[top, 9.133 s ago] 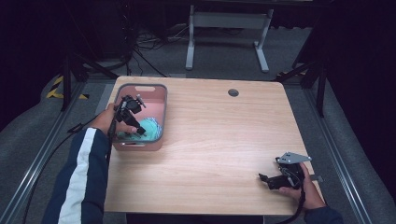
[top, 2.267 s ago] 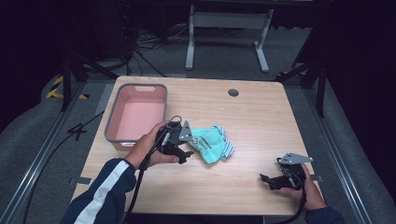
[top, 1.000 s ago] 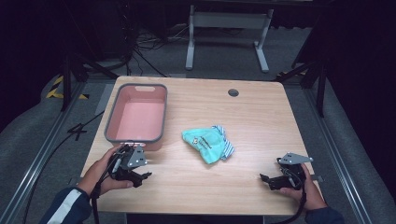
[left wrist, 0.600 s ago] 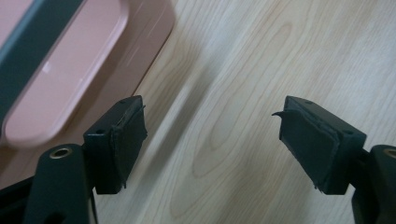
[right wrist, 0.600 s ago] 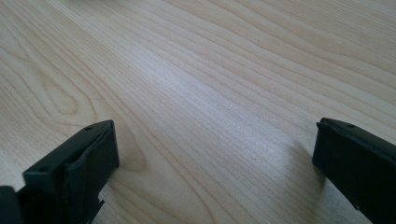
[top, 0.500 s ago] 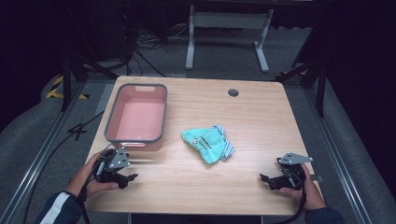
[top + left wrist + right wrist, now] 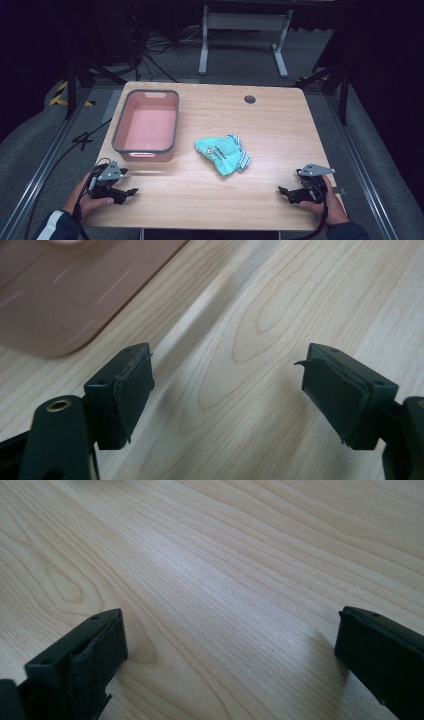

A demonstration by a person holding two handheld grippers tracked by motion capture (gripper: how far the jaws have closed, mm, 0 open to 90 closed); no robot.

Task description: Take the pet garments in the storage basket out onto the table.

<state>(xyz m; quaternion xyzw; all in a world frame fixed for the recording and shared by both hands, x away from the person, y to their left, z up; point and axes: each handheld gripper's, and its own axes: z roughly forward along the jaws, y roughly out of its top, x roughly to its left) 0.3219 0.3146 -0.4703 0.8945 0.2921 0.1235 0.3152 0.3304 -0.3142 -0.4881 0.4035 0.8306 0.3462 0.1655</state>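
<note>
We see the teal cloth (image 7: 222,154) lying loose mid-table beside the pink bin (image 7: 146,126), apparently unloaded. Left gripper (image 7: 131,191) rests at the near left edge, jaws just opening, empty. Right gripper (image 7: 283,190) parked near right, jaws apart, empty.

A bin (image 7: 145,127) sits toward the surface's (image 7: 280,125) far left corner, a cloth (image 7: 223,154) near the centre. One hand-held gripper (image 7: 131,192) rests at the near left corner, another hand-held gripper (image 7: 284,192) at the near right.
</note>
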